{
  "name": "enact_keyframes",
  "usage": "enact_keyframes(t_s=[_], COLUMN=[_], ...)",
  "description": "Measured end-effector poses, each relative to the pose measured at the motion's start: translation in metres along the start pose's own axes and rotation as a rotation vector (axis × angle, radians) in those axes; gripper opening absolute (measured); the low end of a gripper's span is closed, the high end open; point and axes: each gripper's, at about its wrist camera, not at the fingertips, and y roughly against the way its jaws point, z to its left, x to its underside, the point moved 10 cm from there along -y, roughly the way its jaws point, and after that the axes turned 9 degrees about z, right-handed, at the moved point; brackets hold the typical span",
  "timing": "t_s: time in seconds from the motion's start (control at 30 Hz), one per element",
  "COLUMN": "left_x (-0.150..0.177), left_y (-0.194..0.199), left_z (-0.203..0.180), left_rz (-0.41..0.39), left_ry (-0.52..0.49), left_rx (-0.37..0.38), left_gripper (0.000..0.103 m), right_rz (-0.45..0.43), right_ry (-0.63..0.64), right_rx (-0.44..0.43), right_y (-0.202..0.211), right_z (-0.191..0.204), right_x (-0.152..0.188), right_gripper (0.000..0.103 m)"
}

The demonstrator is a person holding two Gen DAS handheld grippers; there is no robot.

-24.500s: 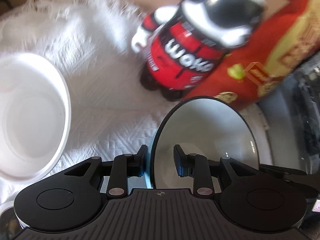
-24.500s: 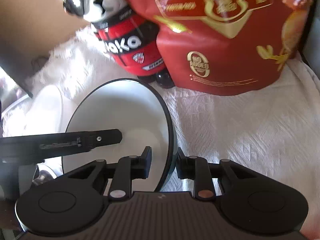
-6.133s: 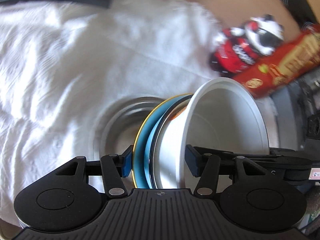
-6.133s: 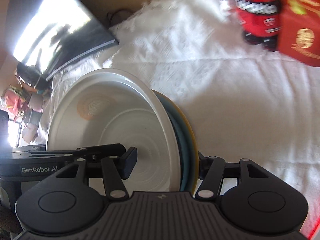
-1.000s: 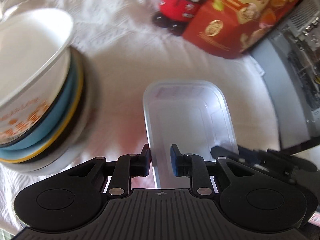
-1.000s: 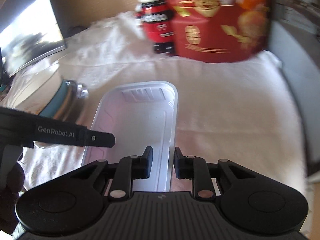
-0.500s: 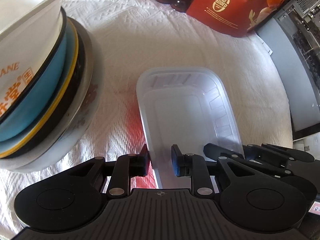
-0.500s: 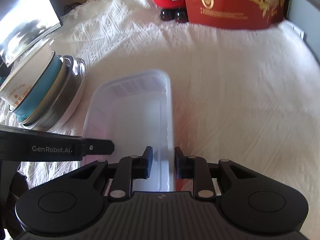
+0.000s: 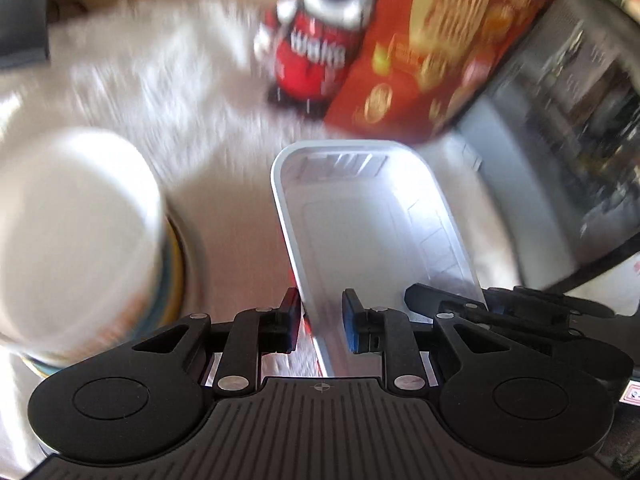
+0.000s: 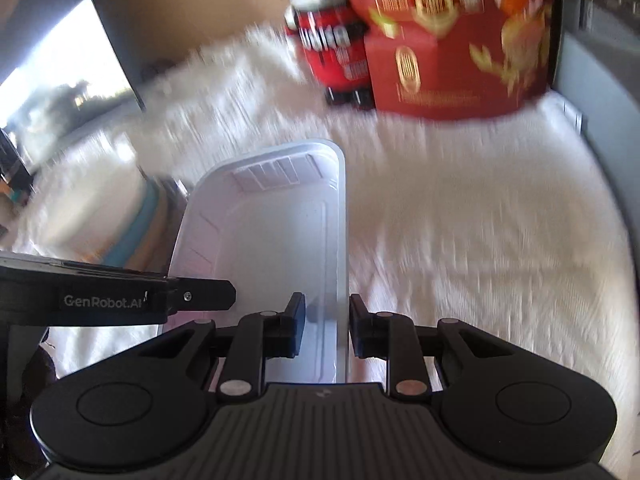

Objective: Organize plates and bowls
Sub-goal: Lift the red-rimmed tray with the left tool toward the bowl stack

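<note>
The left claw (image 9: pixel 320 322) grips the left long wall of a clear plastic tray (image 9: pixel 360 216), and the right claw (image 10: pixel 326 328) grips its right long wall. Each claw has one finger inside the tray and one outside, and the fingers press on the thin wall. The tray is between the two claws, above a white cloth (image 10: pixel 460 240) that covers the tabletop. To the left of the tray is a stack of bowls and plates (image 9: pixel 80 232) with a white bowl on top and blue and yellow rims under it. Behind the tray stand a red toy figure (image 9: pixel 316 44) and a red snack bag (image 9: pixel 432 52), just beside each other. Everything but the tray and claws looks blurry
</note>
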Motion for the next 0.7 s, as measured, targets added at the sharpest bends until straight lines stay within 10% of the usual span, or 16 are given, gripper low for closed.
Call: enact_keyframes(t_s=[0.27,0.7], left_x=[-0.043,-0.028], left_y=[0.087,0.092], left_z=[0.063,0.164], left_rz=[-0.04,-0.032], left_ry=[0.038,0.171], left_rx=[0.007,-0.022], left_gripper=[0.024,0.025], right_rz=[-0.169,-0.082], right_ry=[0.052,0.19], right_rx=[-0.133,-0.205], right_y=[0.061,0.021], right_z=[0.079,0.206], right_x=[-0.074,-0.112], right_gripper=[0.024,0.026])
